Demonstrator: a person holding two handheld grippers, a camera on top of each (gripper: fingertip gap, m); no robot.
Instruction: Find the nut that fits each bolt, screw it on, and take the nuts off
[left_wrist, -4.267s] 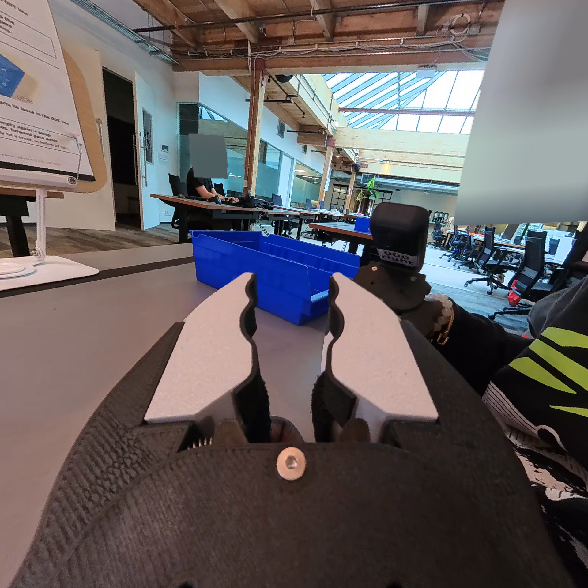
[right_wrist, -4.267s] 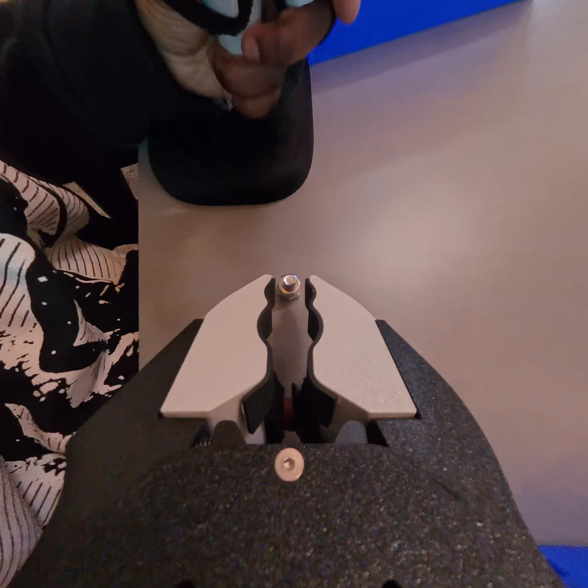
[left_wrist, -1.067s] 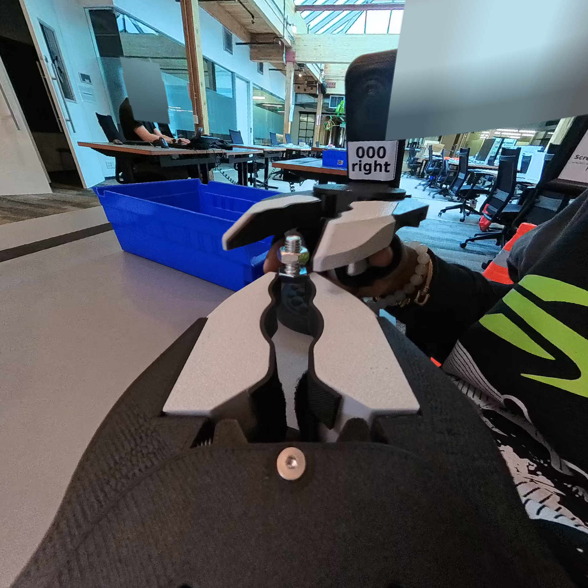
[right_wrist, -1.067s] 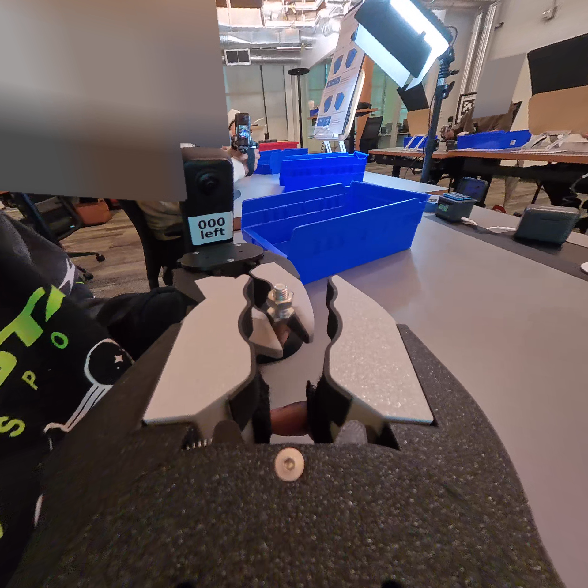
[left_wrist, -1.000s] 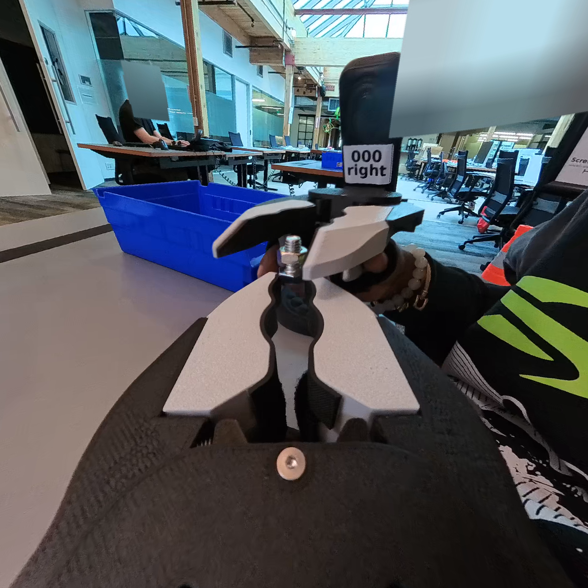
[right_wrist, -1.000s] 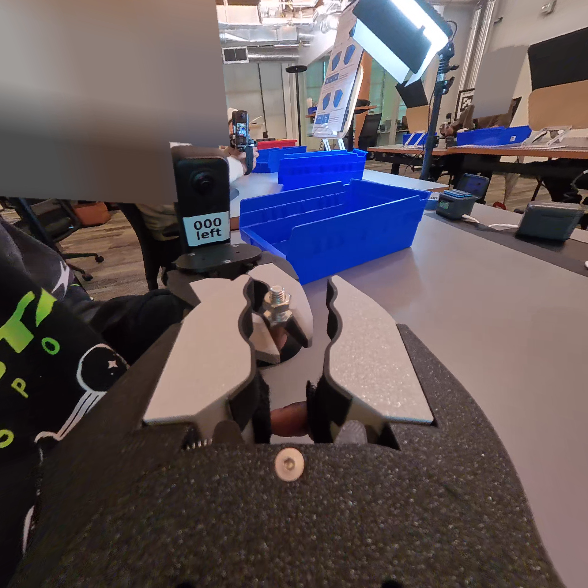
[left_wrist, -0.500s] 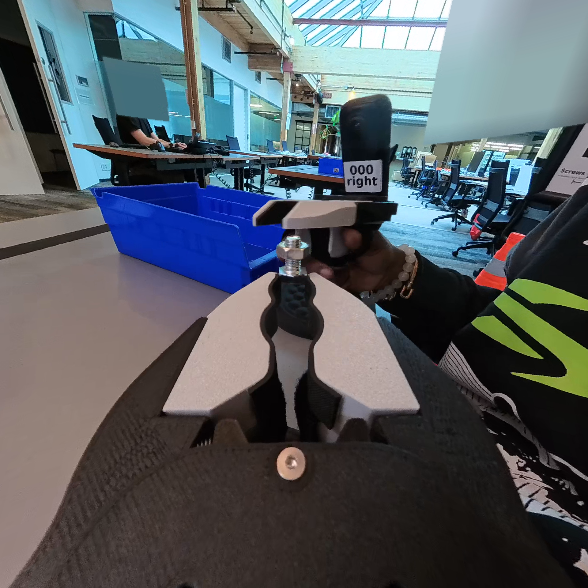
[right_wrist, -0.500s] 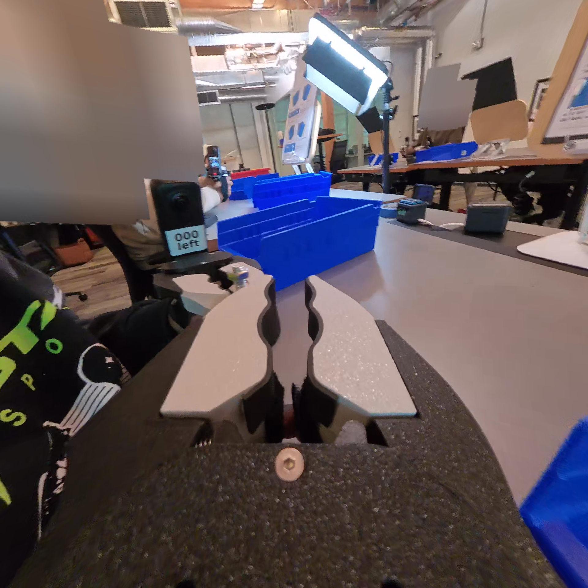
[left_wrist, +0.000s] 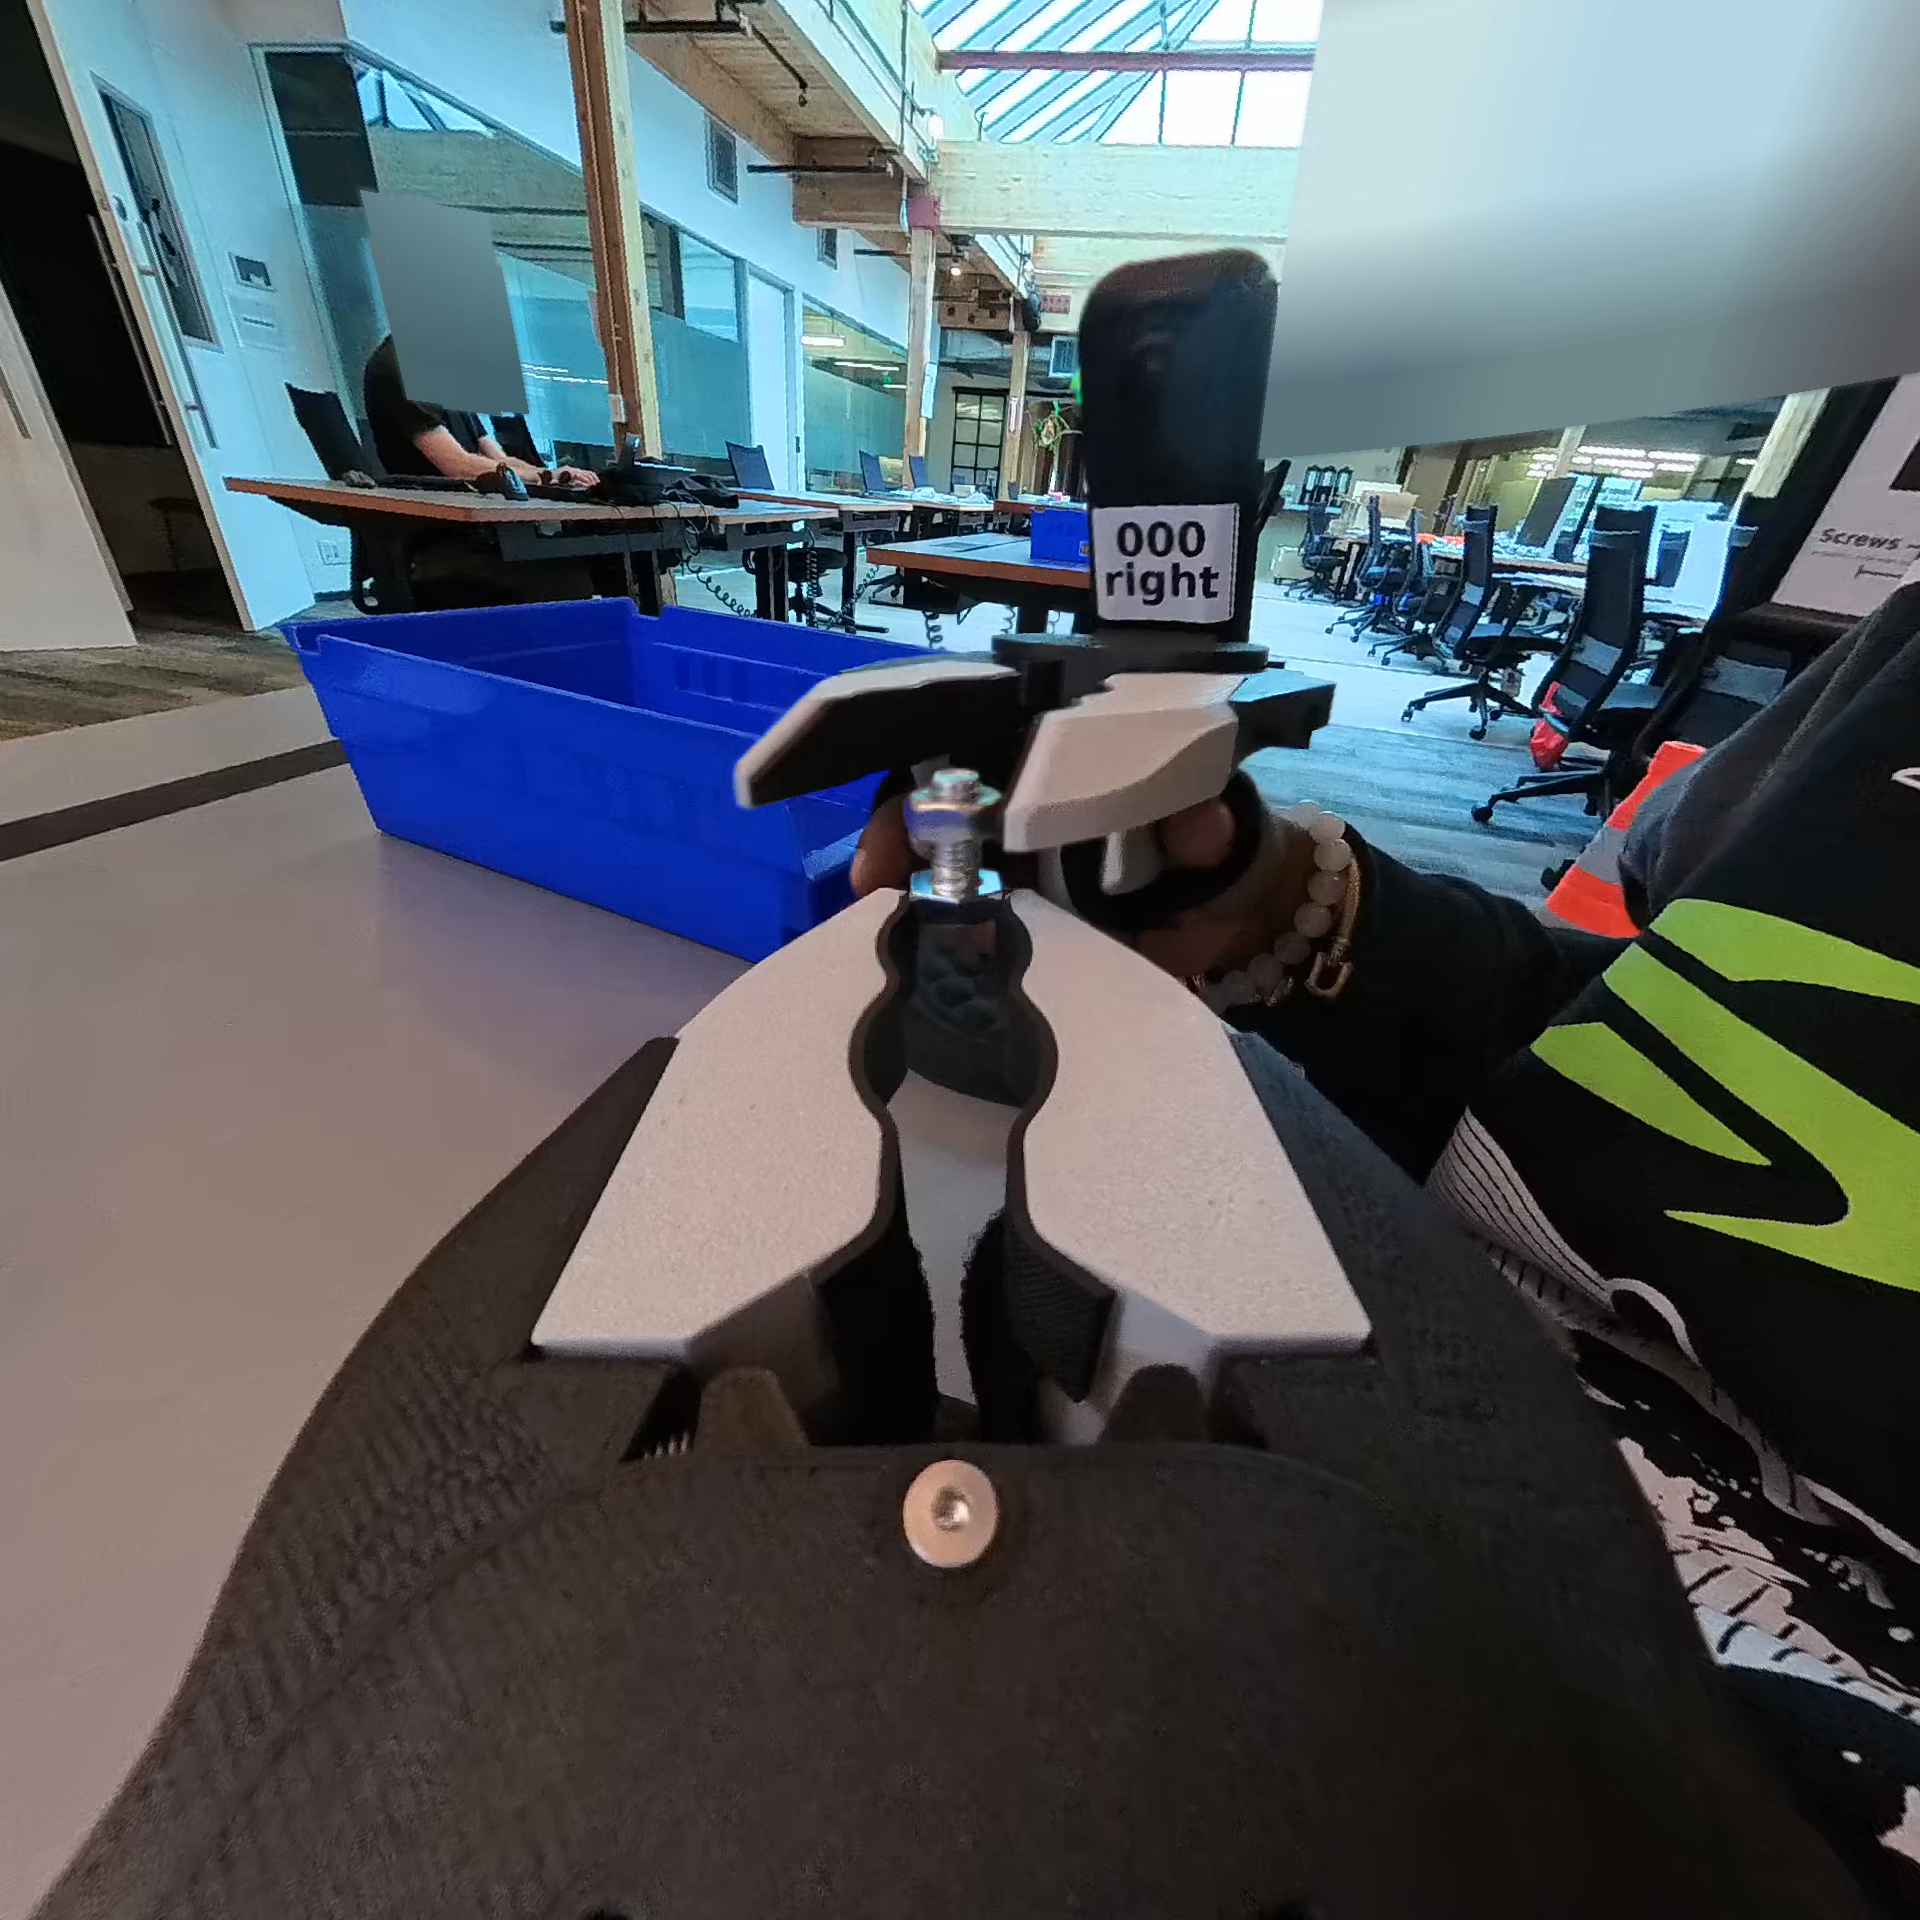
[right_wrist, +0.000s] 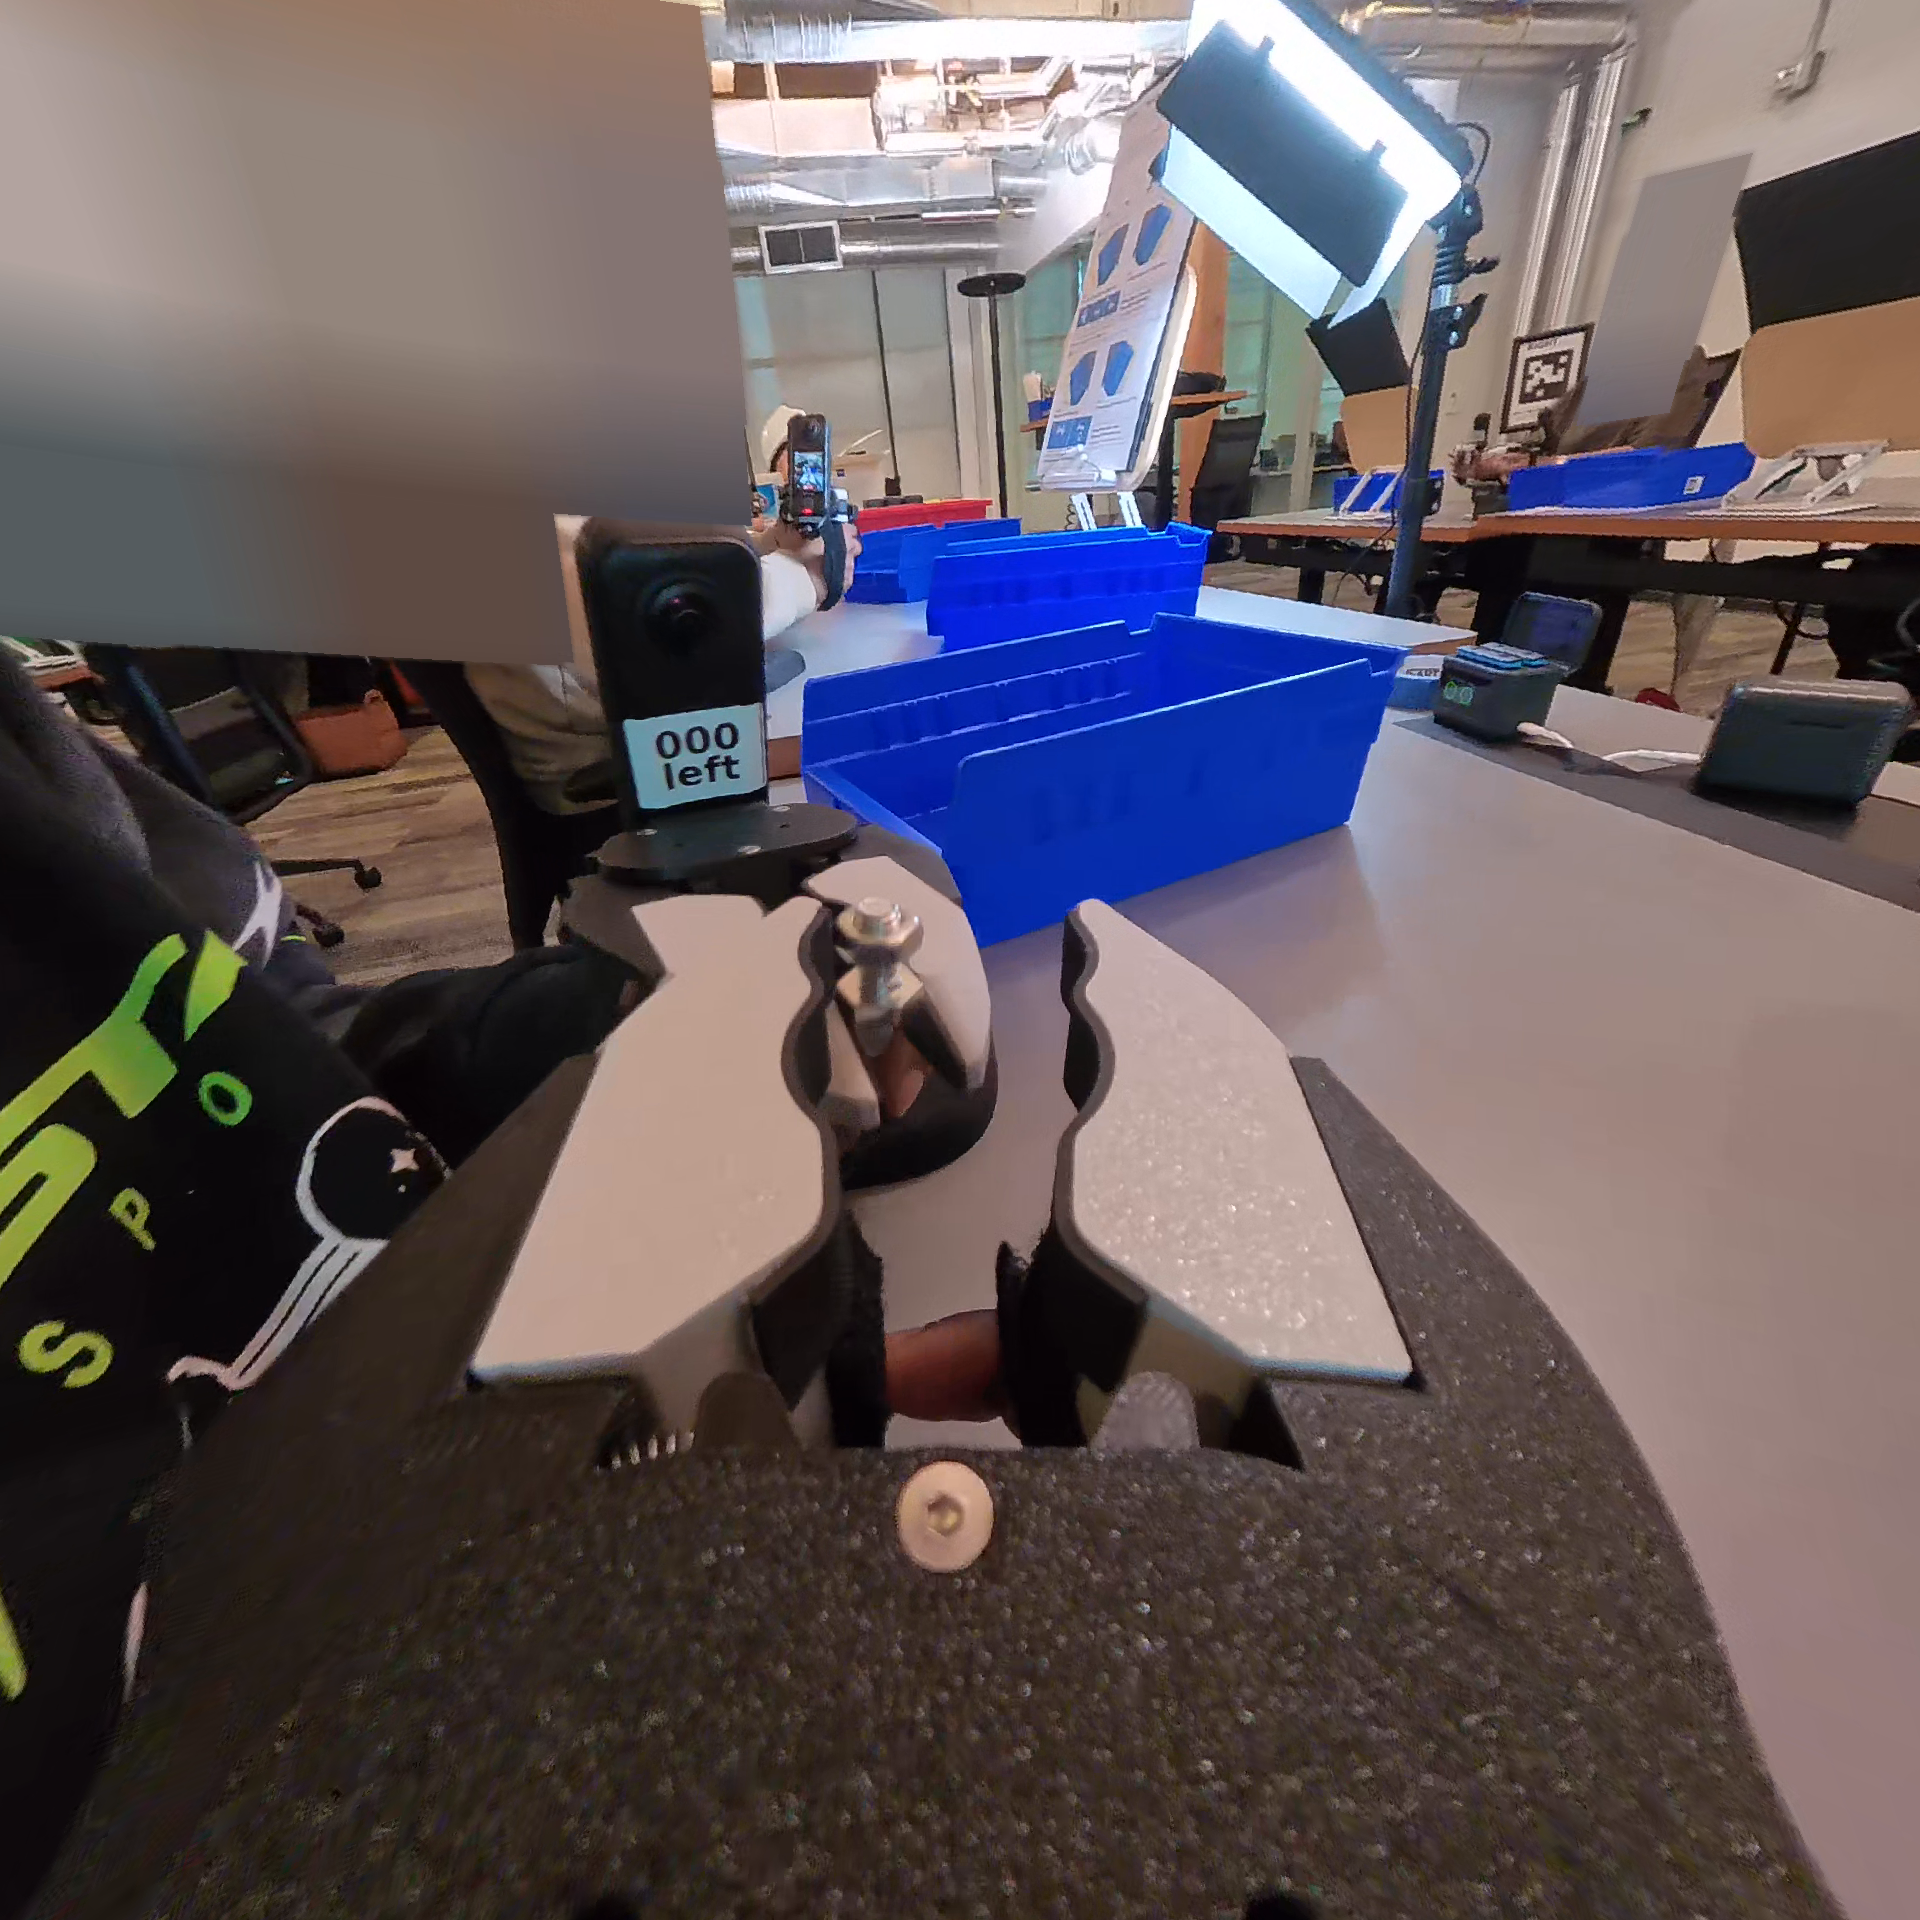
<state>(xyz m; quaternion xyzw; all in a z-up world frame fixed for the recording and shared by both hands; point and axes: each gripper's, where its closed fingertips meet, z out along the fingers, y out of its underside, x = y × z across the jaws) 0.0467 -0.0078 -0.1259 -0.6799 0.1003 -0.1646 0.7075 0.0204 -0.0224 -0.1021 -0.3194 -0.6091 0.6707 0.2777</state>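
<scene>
Blue bin (left_wrist: 582, 748) just behind bolt (left_wrist: 954, 847)

Bright skylight (left_wrist: 1091, 94) daylight, wide-angle edge warping, perhaps slight motion blur.

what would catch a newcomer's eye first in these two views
Dead centre is a silver bolt, standing upright with its head pinched between the fingertips of the left hand-held gripper and a nut threaded near its top. The right hand-held gripper sits right at that nut, its fingers spread on either side of it. Behind them a bright blue bin stands out on the grey table.
</scene>
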